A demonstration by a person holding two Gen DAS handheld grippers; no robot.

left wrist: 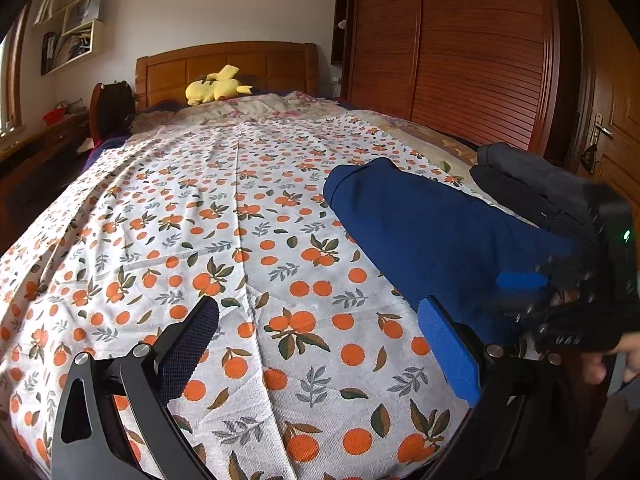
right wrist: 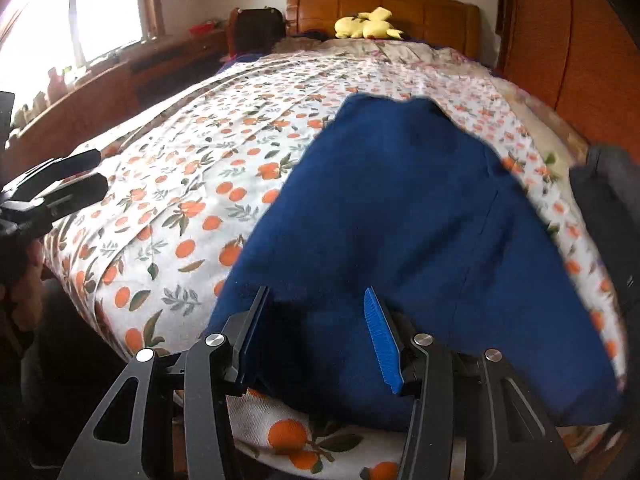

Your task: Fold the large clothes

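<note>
Blue garment (right wrist: 400,220) lay folded near the foot of the orange-print bedspread (left wrist: 240,240). Right gripper (right wrist: 320,332) stood half-open over its near edge, gripping nothing; left gripper (left wrist: 316,344) gaped wide, empty. A good pinch would catch every layer squarely.

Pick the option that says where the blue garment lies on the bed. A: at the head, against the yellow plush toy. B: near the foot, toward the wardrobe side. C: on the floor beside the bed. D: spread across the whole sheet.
B: the blue garment lies folded near the foot of the orange-print sheet, on the wardrobe side, well apart from the yellow plush toy at the headboard.
</note>
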